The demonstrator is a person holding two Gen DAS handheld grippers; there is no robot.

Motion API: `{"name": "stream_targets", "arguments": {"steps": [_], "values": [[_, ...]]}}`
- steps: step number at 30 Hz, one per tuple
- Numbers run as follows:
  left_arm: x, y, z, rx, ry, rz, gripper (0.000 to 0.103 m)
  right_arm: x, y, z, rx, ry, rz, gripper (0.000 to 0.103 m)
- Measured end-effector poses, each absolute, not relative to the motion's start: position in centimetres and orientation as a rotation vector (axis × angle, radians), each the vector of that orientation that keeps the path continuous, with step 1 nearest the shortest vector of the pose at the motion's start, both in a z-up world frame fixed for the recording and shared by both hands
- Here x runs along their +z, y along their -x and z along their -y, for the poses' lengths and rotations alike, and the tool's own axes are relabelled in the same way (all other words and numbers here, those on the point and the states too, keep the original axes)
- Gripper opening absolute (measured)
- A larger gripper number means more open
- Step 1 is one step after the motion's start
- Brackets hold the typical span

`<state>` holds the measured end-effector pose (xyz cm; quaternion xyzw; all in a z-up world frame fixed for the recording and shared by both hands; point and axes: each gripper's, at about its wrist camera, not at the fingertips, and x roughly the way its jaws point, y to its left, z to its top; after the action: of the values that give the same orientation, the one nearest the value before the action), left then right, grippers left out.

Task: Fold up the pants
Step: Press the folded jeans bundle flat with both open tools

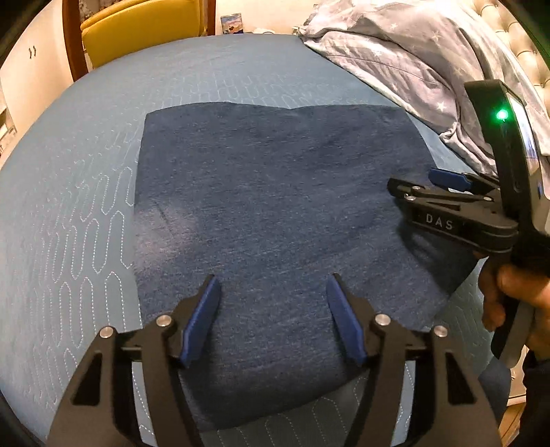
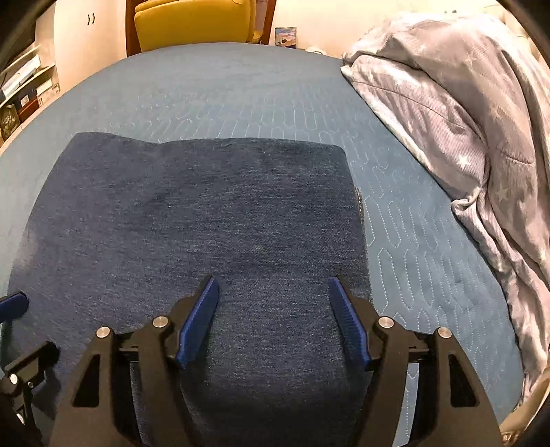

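Blue quilted bedspread (image 1: 86, 206) carries the pants (image 1: 268, 192), folded to a dark denim block, with both grippers empty above its near edge.

Spread fingers mark the left gripper (image 1: 273, 316) and the right gripper (image 2: 273, 319) alike; neither pinches cloth, and whether either touches the denim I cannot tell. The pants lie straight ahead of both, flat, running from the near edge away toward a yellow chair (image 2: 192, 24). In the left wrist view the block looks roughly as deep as wide, so a long axis is hard to call. The left gripper hangs over the left half, the right one, held by a hand (image 1: 515, 299), over the right side, so each is nearest its own corner. A star-print duvet (image 2: 464, 120) is heaped to the right, well apart from the denim. The fold looks nearly finished.
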<state>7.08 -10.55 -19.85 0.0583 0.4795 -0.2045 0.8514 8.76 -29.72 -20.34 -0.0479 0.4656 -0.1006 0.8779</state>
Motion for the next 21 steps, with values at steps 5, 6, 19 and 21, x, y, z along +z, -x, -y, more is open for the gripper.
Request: {"name": "stream_targets", "arguments": {"steps": [5,6,19,21], "values": [[-20.1,-6.5,10.7,-0.462,-0.106,-1.011,0.092,-20.5,-8.5,29.6,-0.204,0.101,-0.963,0.064],[-20.1,-6.3,10.9,-0.462,-0.128,-1.001,0.092,-20.6,-8.6,29.6,-0.204,0.100,-0.962,0.064],[-18.6,-7.4,6.5,-0.205,-0.170,-0.958,0.091,-19.5,-7.0,30.3,-0.240,0.112,-0.955,0.070],[-18.3,-7.5,6.1,-0.217,-0.147,-0.963,0.087,-19.5,-6.5,30.8,-0.256,0.097,-0.963,0.073]]}}
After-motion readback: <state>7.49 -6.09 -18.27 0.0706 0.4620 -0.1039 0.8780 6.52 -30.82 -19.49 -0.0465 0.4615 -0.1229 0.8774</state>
